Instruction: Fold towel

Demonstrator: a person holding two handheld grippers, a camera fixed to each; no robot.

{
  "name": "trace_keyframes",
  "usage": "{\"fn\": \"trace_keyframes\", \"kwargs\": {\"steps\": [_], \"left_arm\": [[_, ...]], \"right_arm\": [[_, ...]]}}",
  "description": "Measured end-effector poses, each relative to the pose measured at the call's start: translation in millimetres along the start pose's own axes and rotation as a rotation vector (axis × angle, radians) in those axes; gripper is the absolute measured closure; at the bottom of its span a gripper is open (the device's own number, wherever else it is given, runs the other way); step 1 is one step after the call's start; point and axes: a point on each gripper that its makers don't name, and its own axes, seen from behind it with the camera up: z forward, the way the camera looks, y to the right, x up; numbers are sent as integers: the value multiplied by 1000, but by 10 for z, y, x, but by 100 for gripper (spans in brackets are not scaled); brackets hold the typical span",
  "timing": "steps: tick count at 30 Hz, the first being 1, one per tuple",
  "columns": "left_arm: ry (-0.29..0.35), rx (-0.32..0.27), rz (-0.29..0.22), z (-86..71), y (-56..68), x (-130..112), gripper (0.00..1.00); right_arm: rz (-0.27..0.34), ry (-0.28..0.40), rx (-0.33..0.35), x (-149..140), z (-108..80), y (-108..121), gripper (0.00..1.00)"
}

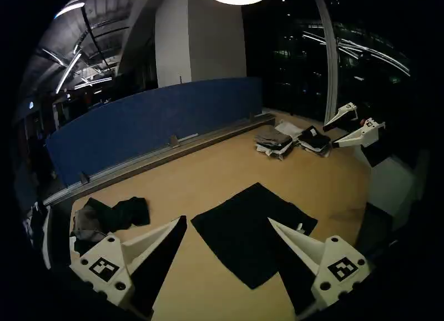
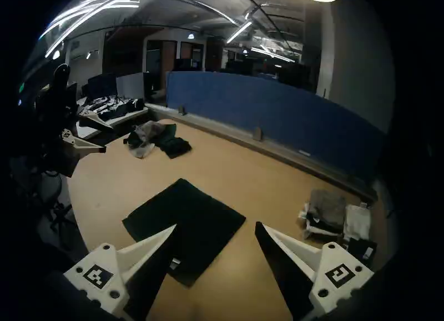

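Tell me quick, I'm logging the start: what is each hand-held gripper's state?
Left hand-held gripper: open, holding nothing.
Right hand-held gripper: open, holding nothing.

We see a pale wooden tabletop (image 1: pixel 211 176) with a dark towel (image 1: pixel 250 232) spread flat near its middle. A crumpled heap of dark and grey cloth (image 1: pixel 111 215) lies toward 1 end. 2 stacks of folded cloths (image 1: pixel 273 140) sit side by side toward the other, well apart from the towel.
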Motion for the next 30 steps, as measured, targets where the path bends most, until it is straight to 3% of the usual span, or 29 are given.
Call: {"fn": "trace_keyframes", "kwargs": {"steps": [11,30], "left_arm": [[-62,-26,19,146,142,-485,2],[-218,-115,13,492,556,-1651,3]], "right_arm": [[-22,-43,26,-398,253,-164,0],[-9,-105,73,-1252,777,-531,0]]}}
